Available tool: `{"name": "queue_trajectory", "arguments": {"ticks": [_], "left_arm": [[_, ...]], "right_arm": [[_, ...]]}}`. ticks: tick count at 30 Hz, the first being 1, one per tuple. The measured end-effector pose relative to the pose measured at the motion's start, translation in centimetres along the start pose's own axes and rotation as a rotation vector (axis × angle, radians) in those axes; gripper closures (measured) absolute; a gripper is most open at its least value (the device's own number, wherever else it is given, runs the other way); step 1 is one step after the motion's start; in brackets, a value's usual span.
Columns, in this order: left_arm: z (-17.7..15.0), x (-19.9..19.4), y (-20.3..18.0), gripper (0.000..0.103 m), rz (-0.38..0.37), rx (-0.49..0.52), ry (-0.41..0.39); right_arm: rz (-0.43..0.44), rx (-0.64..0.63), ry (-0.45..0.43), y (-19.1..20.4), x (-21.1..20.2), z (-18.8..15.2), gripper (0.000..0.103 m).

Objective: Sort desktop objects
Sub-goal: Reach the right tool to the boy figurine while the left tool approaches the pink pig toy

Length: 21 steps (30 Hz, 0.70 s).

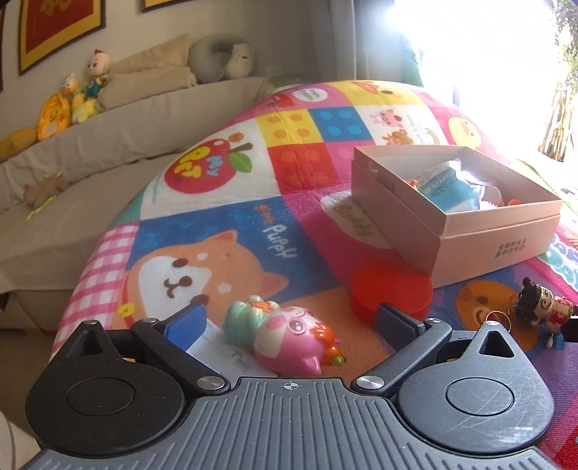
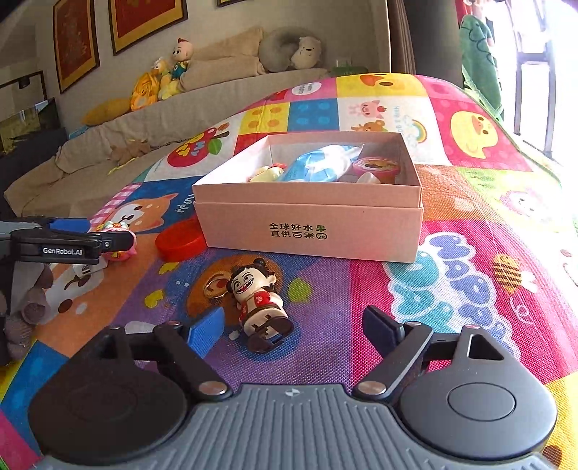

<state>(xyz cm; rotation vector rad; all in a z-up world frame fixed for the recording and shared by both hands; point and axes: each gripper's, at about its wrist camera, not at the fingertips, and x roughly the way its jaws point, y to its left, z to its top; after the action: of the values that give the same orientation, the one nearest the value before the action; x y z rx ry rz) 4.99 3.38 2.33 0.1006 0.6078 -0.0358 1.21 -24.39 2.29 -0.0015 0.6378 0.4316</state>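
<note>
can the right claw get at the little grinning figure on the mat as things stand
Probably yes. The right claw is open and the grinning figure lies flat on the mat between its fingers, nothing over it; the box sits well behind.

Beige sofa [image 2: 108, 144] along grey wall [image 2: 289, 21]; framed red pictures [image 2: 146, 20] above; plush toys [image 2: 169, 76] on backrest. Bright window [image 1: 487, 65] at right, overexposed.

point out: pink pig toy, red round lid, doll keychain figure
pink pig toy [image 1: 289, 334]: left wrist view, on its pink face.
red round lid [image 1: 392, 293]: left wrist view, on its flat top.
doll keychain figure [image 2: 262, 307]: right wrist view, on its torso.
</note>
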Motion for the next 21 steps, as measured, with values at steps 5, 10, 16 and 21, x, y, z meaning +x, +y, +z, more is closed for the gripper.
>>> {"name": "queue_trajectory", "arguments": {"ticks": [5,10,16,21], "left_arm": [[-0.6,-0.9,-1.2,0.001,-0.164,0.025,0.023],[-1.8,-3.4,-3.6,0.0,-0.289,0.079,0.017],[-1.5,-2.0,-4.2,0.001,-0.185,0.052,0.031],[-1.4,-0.7,-4.1,0.001,-0.165,0.016,0.067]], "right_arm": [[-0.001,0.019,-0.001,-0.2,0.0,0.0,0.013],[-0.006,0.024,-0.002,-0.3,0.1,0.0,0.009],[-0.012,0.029,-0.003,-0.3,0.0,0.0,0.005],[-0.016,0.035,0.011,-0.3,0.3,0.1,0.002]]}}
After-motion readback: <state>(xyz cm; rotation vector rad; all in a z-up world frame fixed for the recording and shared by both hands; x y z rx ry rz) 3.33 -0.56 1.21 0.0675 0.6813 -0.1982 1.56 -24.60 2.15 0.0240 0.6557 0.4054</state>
